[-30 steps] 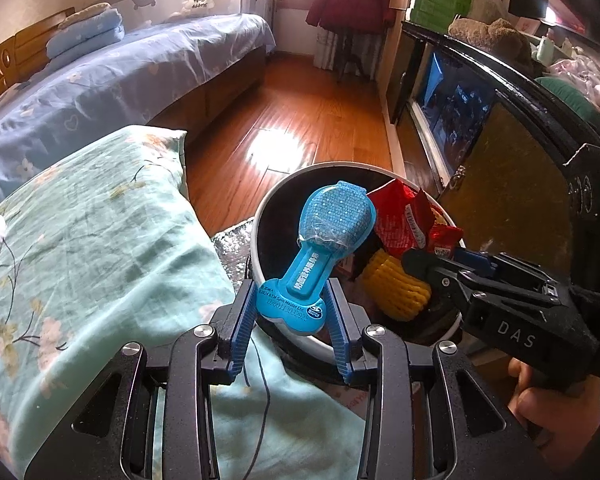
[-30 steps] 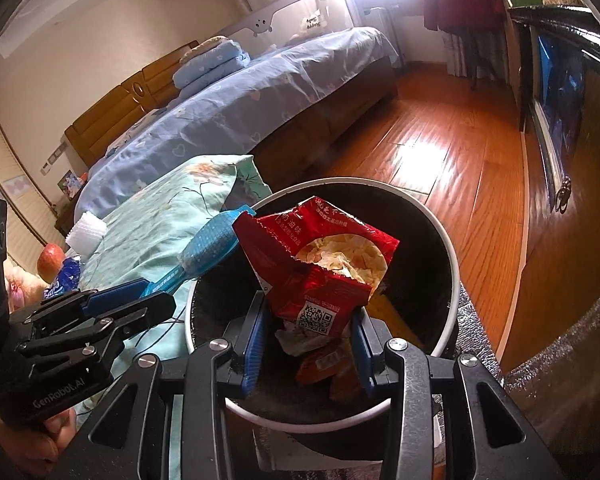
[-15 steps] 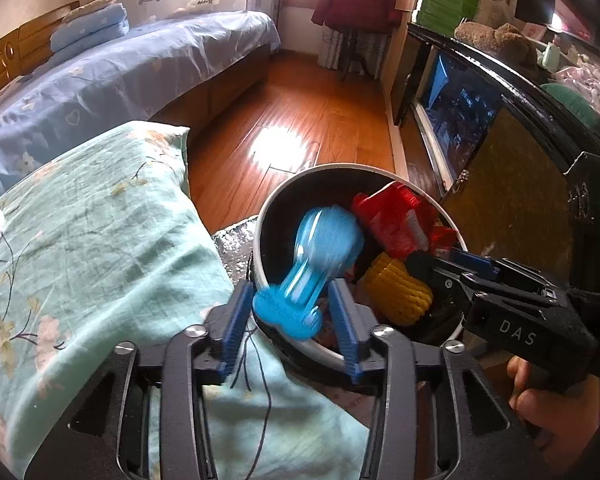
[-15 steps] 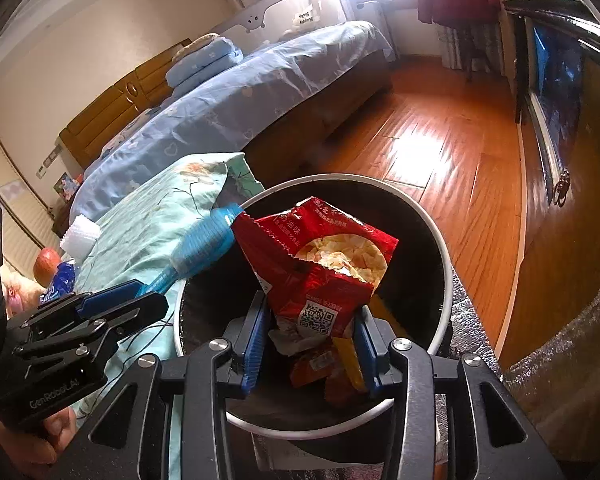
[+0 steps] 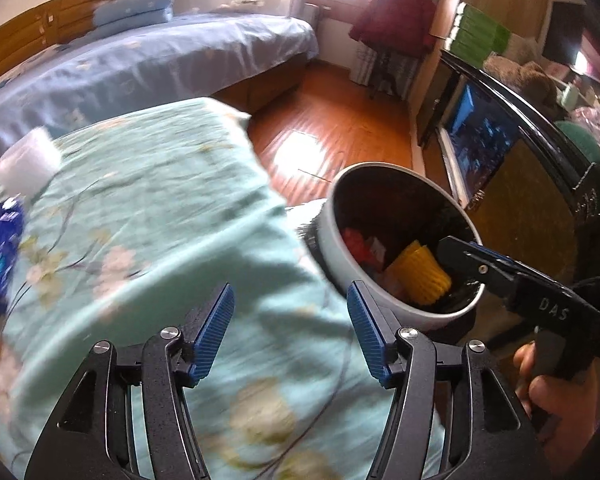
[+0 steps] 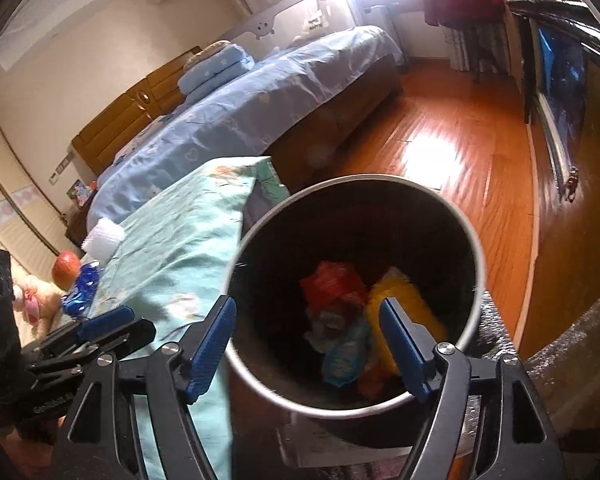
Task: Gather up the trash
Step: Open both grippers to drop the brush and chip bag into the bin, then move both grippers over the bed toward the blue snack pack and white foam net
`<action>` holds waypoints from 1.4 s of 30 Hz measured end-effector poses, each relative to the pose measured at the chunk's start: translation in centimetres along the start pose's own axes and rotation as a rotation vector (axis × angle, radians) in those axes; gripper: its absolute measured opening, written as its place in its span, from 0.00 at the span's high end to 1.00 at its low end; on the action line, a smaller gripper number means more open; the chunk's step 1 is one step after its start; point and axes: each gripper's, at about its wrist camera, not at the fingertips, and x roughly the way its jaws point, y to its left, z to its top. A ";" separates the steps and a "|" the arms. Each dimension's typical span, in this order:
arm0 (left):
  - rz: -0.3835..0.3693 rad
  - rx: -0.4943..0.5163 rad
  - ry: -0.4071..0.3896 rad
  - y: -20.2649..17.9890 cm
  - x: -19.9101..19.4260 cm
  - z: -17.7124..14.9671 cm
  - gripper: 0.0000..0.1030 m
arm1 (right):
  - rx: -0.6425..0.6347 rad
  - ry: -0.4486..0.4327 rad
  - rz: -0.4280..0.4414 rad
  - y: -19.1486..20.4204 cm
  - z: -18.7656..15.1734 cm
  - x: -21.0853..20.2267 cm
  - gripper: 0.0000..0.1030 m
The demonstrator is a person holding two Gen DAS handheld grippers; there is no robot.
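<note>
Comparing with a second ago: both of your grippers have let go.
Left gripper (image 5: 291,322): jaws now wide and empty; the blue brush you were holding over the bin is gone from between them, and the view has swung left over the green floral cover (image 5: 148,216).
Right gripper (image 6: 306,344): jaws wide and empty too; the red snack bag (image 6: 332,284) has dropped out of them.
Trash bin (image 6: 260,236): centre of the right view; the bag, a yellow item (image 6: 396,300) and a pale blue piece (image 6: 346,356), likely the brush, lie at the bottom.
Meaning: two pieces look deposited.
Left to collect: a blue wrapper (image 5: 0,248) at the left edge of the cover looks like your next pick, well apart from the bin.
</note>
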 end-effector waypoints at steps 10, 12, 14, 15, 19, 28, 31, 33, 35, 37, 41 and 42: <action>0.048 -0.130 -0.036 5.8 -3.5 -2.9 0.42 | -0.074 -0.002 0.062 5.5 -1.2 0.3 0.26; 0.060 -0.150 -0.042 6.9 -4.2 -3.5 0.42 | -0.088 0.004 0.071 6.5 -1.5 0.5 0.26; 0.074 -0.174 -0.048 8.1 -4.9 -4.2 0.42 | -0.102 0.008 0.081 7.5 -1.8 0.7 0.26; 0.078 -0.182 -0.050 8.9 -5.1 -4.4 0.42 | -0.113 0.012 0.090 8.3 -2.0 0.9 0.26; 0.103 -0.233 -0.066 11.3 -6.3 -5.3 0.42 | -0.146 0.023 0.112 10.4 -2.6 1.3 0.26; 0.161 -0.319 -0.088 15.9 -7.9 -6.5 0.42 | -0.207 0.049 0.157 14.5 -3.2 2.9 0.26; 0.175 -0.341 -0.092 17.3 -8.2 -6.7 0.42 | -0.223 0.057 0.168 15.7 -3.3 3.4 0.26; 0.183 -0.351 -0.095 17.9 -8.3 -6.7 0.41 | -0.232 0.063 0.176 16.3 -3.3 3.8 0.26; 0.192 -0.359 -0.096 18.5 -8.2 -6.6 0.40 | -0.240 0.064 0.178 16.8 -3.4 4.0 0.25; 0.196 -0.366 -0.096 18.9 -7.9 -6.2 0.40 | -0.243 0.066 0.184 17.2 -3.2 4.2 0.25; 0.207 -0.363 -0.102 19.7 -7.4 -5.3 0.37 | -0.245 0.069 0.191 17.9 -2.8 4.7 0.25; 0.210 -0.363 -0.101 20.0 -7.2 -4.9 0.36 | -0.249 0.071 0.193 18.2 -2.6 4.9 0.25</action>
